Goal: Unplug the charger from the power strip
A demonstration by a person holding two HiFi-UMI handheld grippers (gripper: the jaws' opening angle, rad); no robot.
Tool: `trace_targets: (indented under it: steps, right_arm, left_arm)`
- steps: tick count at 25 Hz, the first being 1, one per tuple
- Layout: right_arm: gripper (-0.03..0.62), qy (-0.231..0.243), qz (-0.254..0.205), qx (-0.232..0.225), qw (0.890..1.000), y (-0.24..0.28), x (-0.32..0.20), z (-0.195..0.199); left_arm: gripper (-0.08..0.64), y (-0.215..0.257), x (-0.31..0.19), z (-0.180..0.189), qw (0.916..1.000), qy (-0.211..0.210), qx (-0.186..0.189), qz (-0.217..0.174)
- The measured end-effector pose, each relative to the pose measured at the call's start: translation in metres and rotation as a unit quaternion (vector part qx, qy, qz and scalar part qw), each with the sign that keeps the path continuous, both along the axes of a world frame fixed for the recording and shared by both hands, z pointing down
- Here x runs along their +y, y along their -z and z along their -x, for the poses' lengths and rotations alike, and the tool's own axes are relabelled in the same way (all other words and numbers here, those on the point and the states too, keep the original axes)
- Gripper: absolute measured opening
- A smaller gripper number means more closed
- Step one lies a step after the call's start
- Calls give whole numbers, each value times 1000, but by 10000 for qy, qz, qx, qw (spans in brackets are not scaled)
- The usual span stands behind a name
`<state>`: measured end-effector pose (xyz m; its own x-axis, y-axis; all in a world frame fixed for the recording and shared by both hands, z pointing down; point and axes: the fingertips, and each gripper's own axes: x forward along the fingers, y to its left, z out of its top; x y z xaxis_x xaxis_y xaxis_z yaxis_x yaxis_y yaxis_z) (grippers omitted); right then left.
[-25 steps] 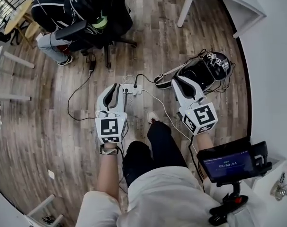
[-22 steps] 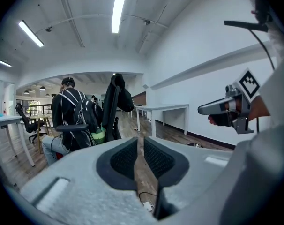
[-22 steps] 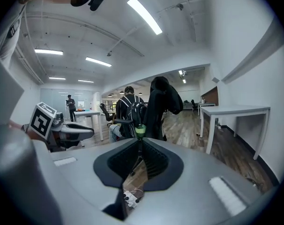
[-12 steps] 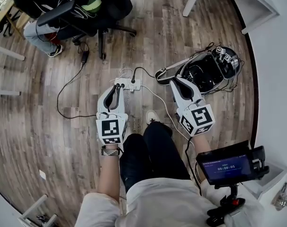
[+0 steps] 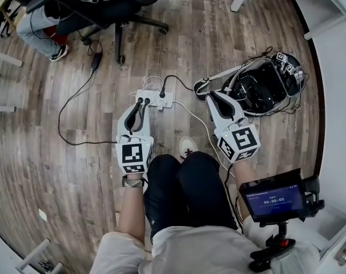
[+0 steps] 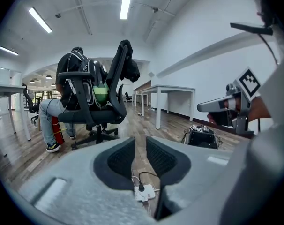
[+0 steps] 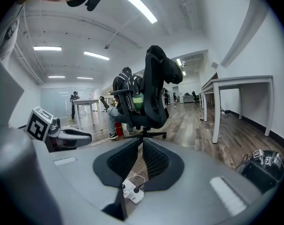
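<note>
A white power strip (image 5: pixel 155 99) lies on the wooden floor with a black charger plug (image 5: pixel 161 94) in it. The plug's black cable curves off to the right. My left gripper (image 5: pixel 143 101) hovers just in front of the strip's left end. Its jaws are opening and nothing is between them. In the left gripper view the strip (image 6: pixel 146 193) and plug (image 6: pixel 141 188) show low between those jaws (image 6: pixel 140 144). My right gripper (image 5: pixel 210 96) is off to the strip's right, with a slim gap between its pads and nothing held. The right gripper view shows the strip (image 7: pixel 131 191) below its jaws (image 7: pixel 142 142).
A black open case (image 5: pixel 263 87) full of cables sits on the floor to the right. Behind the strip stands an office chair (image 5: pixel 113 1), with a seated person (image 5: pixel 39 24) at far left. A black cable (image 5: pixel 76 99) loops left. My knees and a shoe (image 5: pixel 187 147) are below the grippers.
Both grippers have sunk toward the floor and the head has lowered with them. The left gripper's tips now sit by the power strip, and its jaws stand wider apart.
</note>
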<state>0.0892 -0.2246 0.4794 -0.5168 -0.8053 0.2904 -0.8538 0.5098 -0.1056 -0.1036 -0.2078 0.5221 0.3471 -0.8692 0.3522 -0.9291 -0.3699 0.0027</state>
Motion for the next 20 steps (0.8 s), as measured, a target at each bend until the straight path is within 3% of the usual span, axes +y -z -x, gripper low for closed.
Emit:
trace_targets:
  steps: [8, 20]
  right_arm:
    - [41, 116, 275, 67, 9995, -94, -6, 9]
    - [69, 385, 845, 150, 9956, -199, -22, 40]
  left_arm:
    - [83, -83, -7, 5, 9999, -4, -15, 131]
    - [95, -177, -14, 15, 9977, -105, -112, 659]
